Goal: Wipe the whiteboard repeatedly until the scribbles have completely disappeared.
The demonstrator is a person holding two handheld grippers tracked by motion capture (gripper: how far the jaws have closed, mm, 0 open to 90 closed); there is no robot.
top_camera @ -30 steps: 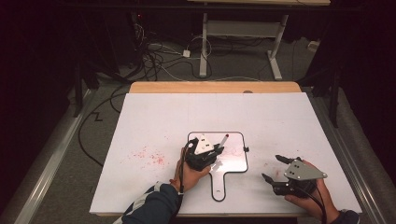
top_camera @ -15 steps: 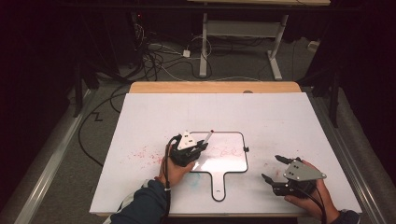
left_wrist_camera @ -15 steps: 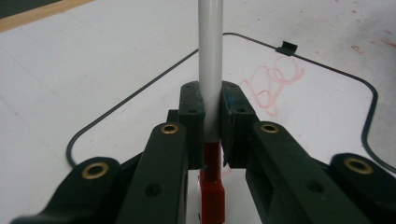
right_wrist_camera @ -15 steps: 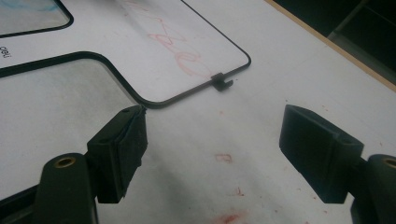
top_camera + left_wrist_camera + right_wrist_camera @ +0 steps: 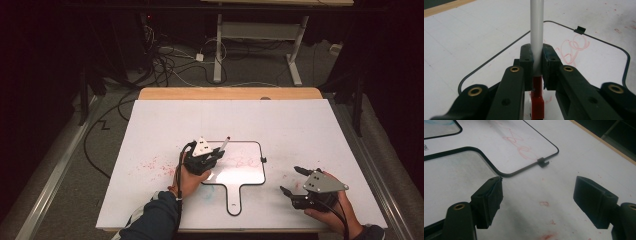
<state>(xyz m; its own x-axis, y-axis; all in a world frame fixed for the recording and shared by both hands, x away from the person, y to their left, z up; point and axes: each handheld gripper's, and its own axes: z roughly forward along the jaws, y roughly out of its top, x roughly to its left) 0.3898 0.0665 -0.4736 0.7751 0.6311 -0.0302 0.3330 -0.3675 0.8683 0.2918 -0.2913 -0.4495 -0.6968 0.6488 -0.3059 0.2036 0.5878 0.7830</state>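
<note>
While the left claw [image 5: 537,72] clamps it, the marker [image 5: 536,32] seemingly points its red tip downward.

One marker [image 5: 536,37], one paddle-shaped whiteboard [image 5: 250,175], two grippers: left [image 5: 209,159], right [image 5: 294,180].

overhead view, two close views, whiteboard [image 5: 240,165] shared

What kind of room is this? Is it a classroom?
More likely a lab or workshop than a classroom. Loose cables lie tangled on the floor, a metal-legged desk stands behind, and the table holds a small whiteboard with red scribbles, all set up for recording handheld tools.
</note>
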